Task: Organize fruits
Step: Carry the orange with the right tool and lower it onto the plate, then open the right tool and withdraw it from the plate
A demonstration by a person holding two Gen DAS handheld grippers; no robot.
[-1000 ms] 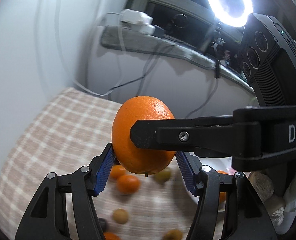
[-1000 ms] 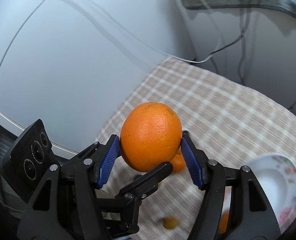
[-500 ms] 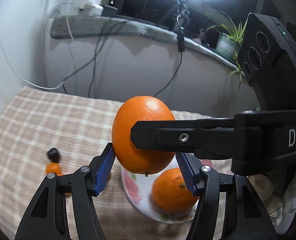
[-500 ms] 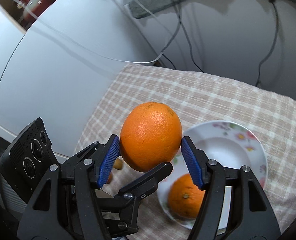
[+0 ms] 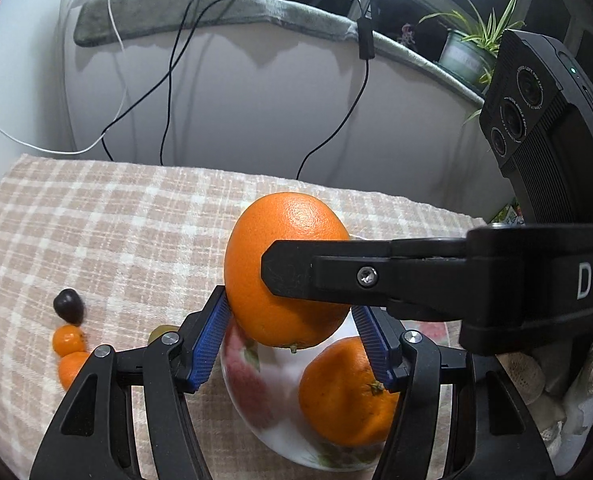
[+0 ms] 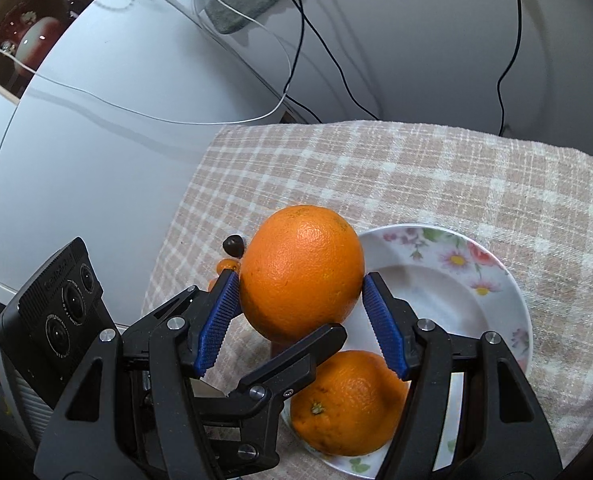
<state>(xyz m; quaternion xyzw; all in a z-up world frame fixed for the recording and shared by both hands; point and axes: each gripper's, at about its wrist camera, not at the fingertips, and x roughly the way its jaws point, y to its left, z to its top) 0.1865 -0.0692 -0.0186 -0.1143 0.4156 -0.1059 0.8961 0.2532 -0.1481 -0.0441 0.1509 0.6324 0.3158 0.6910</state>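
A large orange (image 5: pixel 284 240) (image 6: pixel 300 268) is held in the air by both grippers at once, above the near-left rim of a white floral plate (image 6: pixel 472 280) (image 5: pixel 256 408). My left gripper (image 5: pixel 292 340) is shut on the orange with its blue pads on both sides. My right gripper (image 6: pixel 300 312) is shut on the same orange and crosses the left wrist view as a black finger (image 5: pixel 336 276). A second orange (image 6: pixel 344 404) (image 5: pixel 344 388) lies on the plate below.
The table has a beige checked cloth (image 5: pixel 116 232). Left of the plate lie a dark fruit (image 5: pixel 68 306) and two small orange fruits (image 5: pixel 68 340). Cables hang down the white wall behind. A potted plant (image 5: pixel 468 52) stands on the back ledge.
Both grippers have swung with the orange from the loose small fruits over to the plate. The plate and the orange on it have come into view below.
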